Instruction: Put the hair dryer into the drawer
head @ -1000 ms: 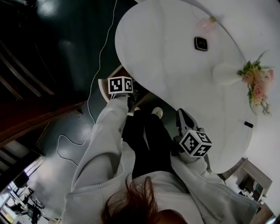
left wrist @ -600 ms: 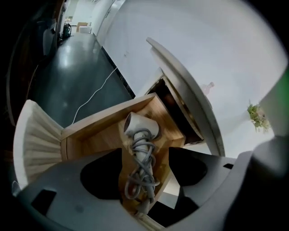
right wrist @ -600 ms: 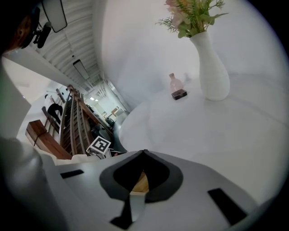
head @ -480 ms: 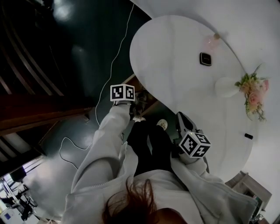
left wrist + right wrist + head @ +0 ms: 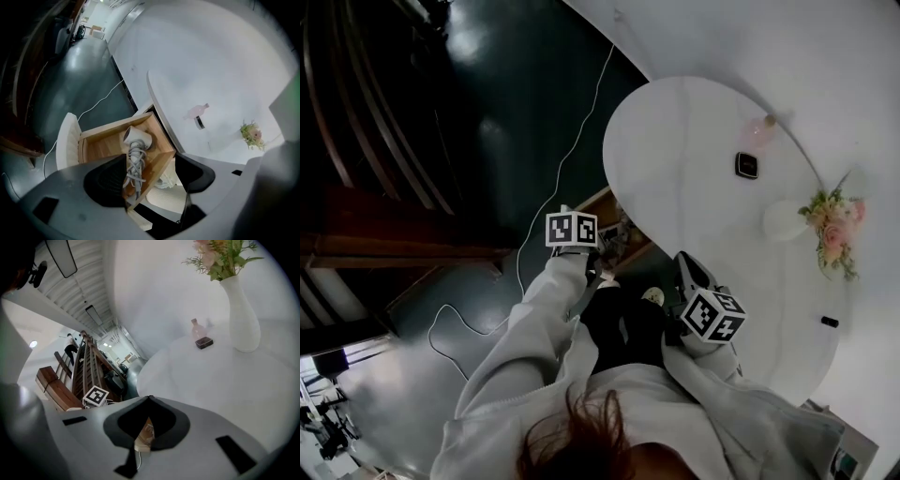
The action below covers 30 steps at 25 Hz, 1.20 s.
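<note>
A pale hair dryer (image 5: 136, 139), its grey cord wound round the handle, lies inside the open wooden drawer (image 5: 101, 143), which has a white ribbed front. My left gripper (image 5: 151, 158) hangs above the drawer's near corner, jaws apart with nothing between them. In the head view the drawer (image 5: 617, 228) juts out from under the white table's edge, beside my left gripper (image 5: 584, 253). My right gripper (image 5: 695, 277) is held near the table edge; in its own view the right gripper (image 5: 147, 400) has its jaws together on nothing.
The white oval table (image 5: 684, 159) carries a vase of flowers (image 5: 830, 220), a pink bottle (image 5: 761, 131) and a small dark box (image 5: 746, 165). A white cable (image 5: 567, 169) trails over the dark floor. Wooden railings stand at the left.
The head view has drawn back, so the table looks smaller and further off. Both grippers keep their places near the drawer; neither has opened or shut.
</note>
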Each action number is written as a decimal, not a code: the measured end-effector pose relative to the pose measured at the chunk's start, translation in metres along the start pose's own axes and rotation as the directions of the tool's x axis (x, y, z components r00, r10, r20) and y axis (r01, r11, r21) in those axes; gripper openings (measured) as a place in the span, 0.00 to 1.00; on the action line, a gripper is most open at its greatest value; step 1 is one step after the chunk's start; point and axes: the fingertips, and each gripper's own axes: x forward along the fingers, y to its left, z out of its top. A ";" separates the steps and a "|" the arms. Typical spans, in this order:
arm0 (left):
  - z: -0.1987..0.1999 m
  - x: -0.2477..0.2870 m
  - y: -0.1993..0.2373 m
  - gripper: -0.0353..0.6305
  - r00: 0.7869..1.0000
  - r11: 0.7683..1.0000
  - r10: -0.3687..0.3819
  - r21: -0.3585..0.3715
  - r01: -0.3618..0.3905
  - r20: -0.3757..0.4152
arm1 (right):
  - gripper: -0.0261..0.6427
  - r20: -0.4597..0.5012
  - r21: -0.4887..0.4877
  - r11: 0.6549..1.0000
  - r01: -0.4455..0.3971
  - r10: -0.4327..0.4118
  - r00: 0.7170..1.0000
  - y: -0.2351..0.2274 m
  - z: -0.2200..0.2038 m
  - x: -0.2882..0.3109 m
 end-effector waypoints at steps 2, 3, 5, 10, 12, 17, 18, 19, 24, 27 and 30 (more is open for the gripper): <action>0.003 -0.010 -0.001 0.50 0.999 0.999 -0.014 -0.033 0.015 0.037 | 0.11 -0.003 -0.007 1.000 -0.016 0.016 1.000 0.006 0.002 0.004; 0.004 -0.016 -0.001 0.50 0.998 0.998 -0.019 -0.054 0.022 0.058 | 0.11 -0.005 -0.011 1.000 -0.024 0.024 1.000 0.009 0.003 0.007; 0.006 -0.028 0.001 0.50 0.995 0.995 -0.026 -0.093 0.036 0.101 | 0.11 -0.008 -0.020 0.999 -0.040 0.040 0.999 0.015 0.005 0.011; 0.009 -0.061 -0.004 0.50 0.980 0.988 -0.052 -0.134 0.079 0.193 | 0.11 -0.016 -0.039 0.997 -0.067 0.067 0.998 0.026 0.010 0.018; 0.013 -0.072 -0.010 0.50 0.973 0.988 -0.065 -0.122 0.094 0.220 | 0.11 -0.018 -0.045 0.996 -0.074 0.074 0.997 0.029 0.013 0.021; 0.026 -0.098 -0.028 0.50 0.953 0.995 -0.074 -0.040 0.090 0.293 | 0.11 -0.017 -0.064 0.994 -0.091 0.090 0.996 0.038 0.022 0.028; 0.029 -0.103 -0.033 0.50 0.948 0.996 -0.081 -0.020 0.091 0.309 | 0.11 -0.017 -0.069 0.993 -0.097 0.096 0.995 0.040 0.024 0.029; 0.031 -0.108 -0.037 0.50 0.942 0.996 -0.085 -0.002 0.090 0.325 | 0.11 -0.016 -0.075 0.992 -0.102 0.101 0.995 0.043 0.026 0.031; 0.037 -0.133 -0.052 0.50 0.920 0.995 -0.078 0.089 0.047 0.384 | 0.11 -0.016 -0.110 0.985 -0.134 0.133 0.991 0.057 0.036 0.037; 0.039 -0.147 -0.065 0.50 0.903 0.985 -0.121 0.161 0.058 0.412 | 0.11 -0.014 -0.131 0.980 -0.150 0.150 0.989 0.065 0.043 0.039; 0.043 -0.167 -0.078 0.41 0.867 0.974 -0.149 0.224 0.045 0.475 | 0.11 -0.010 -0.164 0.971 -0.174 0.174 0.985 0.074 0.049 0.037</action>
